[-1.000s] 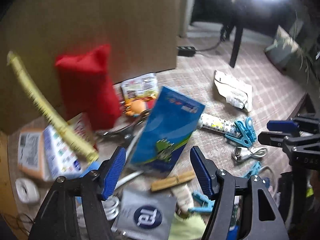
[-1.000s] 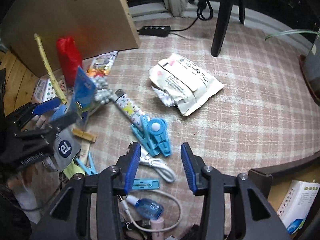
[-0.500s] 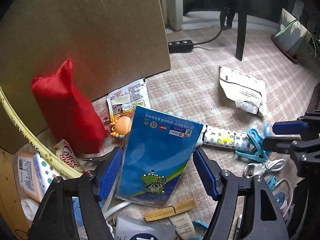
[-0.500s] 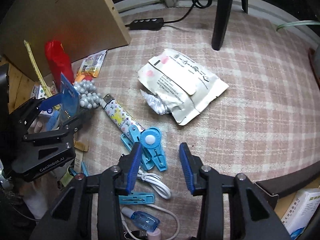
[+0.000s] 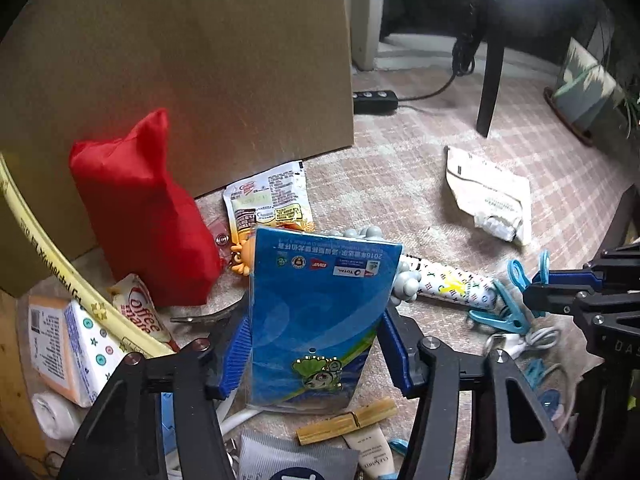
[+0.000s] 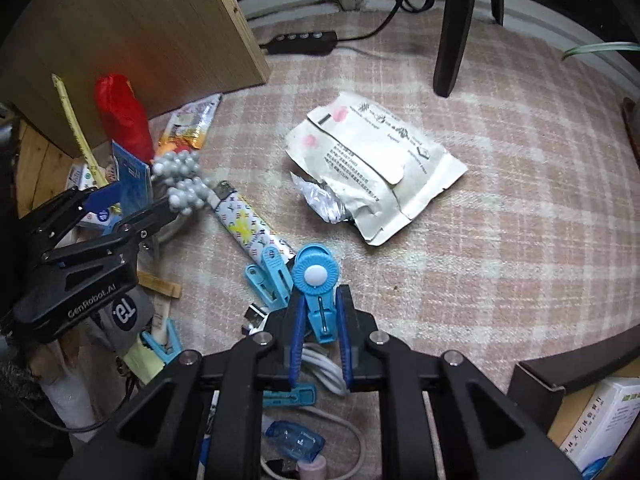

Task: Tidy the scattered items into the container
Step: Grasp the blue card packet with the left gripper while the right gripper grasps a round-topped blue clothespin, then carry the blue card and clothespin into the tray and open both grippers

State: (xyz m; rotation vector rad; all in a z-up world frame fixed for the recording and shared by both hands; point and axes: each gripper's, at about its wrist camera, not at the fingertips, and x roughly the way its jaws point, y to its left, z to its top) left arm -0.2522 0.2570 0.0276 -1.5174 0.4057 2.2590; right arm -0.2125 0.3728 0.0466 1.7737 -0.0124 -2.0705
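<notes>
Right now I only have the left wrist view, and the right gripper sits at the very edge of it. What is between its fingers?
Observer: A blue clothes peg with a round head and a white button. The right gripper is closing around it, and a slight gap shows at one pad.
Reviewer: Is anything on that gripper's far side, outside my picture?
Observer: A white box with blue print lies beyond a dark raised edge, in the lower right corner of the right wrist view.
</notes>
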